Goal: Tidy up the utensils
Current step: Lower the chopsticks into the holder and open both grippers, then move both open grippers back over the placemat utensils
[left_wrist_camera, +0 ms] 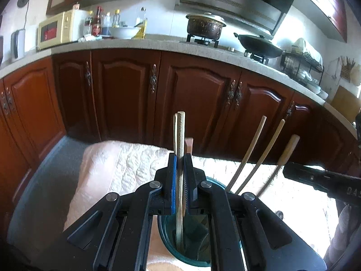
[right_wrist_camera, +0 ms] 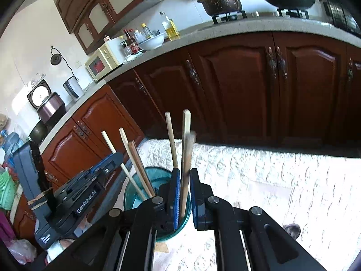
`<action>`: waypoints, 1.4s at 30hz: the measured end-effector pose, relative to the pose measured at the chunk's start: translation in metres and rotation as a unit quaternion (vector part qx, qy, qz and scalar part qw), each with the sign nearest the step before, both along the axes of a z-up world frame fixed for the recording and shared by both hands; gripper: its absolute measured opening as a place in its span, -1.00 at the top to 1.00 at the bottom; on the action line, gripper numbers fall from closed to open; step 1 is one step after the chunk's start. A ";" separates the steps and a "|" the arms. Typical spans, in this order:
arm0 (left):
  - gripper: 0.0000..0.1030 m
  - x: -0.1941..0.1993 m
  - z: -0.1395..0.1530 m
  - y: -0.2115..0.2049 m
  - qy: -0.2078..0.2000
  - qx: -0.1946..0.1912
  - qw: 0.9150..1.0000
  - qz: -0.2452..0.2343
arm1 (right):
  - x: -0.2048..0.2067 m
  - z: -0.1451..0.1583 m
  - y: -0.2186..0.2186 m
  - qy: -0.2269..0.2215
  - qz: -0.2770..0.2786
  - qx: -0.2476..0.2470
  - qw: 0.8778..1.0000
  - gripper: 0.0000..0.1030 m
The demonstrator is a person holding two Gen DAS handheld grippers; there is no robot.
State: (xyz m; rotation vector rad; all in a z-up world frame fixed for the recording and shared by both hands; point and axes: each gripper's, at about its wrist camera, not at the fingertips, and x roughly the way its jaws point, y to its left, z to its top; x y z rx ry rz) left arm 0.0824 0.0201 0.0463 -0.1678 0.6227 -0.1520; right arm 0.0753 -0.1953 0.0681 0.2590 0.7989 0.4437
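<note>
A teal glass cup point(left_wrist_camera: 194, 234) stands on a white quilted cloth point(left_wrist_camera: 121, 158), right under both grippers. My left gripper point(left_wrist_camera: 179, 158) is shut on a pair of pale chopsticks point(left_wrist_camera: 179, 133) that stand upright with their lower ends inside the cup. Three more sticks point(left_wrist_camera: 250, 153) lean out of the cup to the right. My right gripper point(right_wrist_camera: 185, 174) stands slightly open over the cup point(right_wrist_camera: 135, 194). A blurred chopstick point(right_wrist_camera: 186, 158) sits loose between its pads, with a gap on the right side, its lower end in the cup. The left gripper point(right_wrist_camera: 112, 158) shows at the left.
Dark red cabinet doors point(left_wrist_camera: 126, 94) run under a grey counter point(left_wrist_camera: 140, 44) behind the table. On the counter are a microwave point(left_wrist_camera: 56, 29), bottles, a white bowl point(left_wrist_camera: 124, 31), a pot point(left_wrist_camera: 205, 26) and a wok point(left_wrist_camera: 259, 44). A rice cooker point(right_wrist_camera: 50, 108) stands far left.
</note>
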 end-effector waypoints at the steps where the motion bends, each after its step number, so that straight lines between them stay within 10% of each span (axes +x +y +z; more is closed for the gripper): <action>1: 0.91 -0.001 0.000 0.001 0.004 -0.004 1.000 -0.001 | -0.001 -0.001 -0.003 0.003 0.001 0.001 1.000 0.51; 17: 0.27 -0.044 0.018 -0.010 0.021 -0.007 0.999 -0.037 | -0.045 -0.016 -0.023 0.013 -0.006 -0.027 1.000 0.39; 42: 0.24 -0.095 -0.019 -0.092 0.066 0.030 0.990 -0.122 | -0.134 -0.067 -0.103 0.056 -0.070 -0.093 0.992 0.26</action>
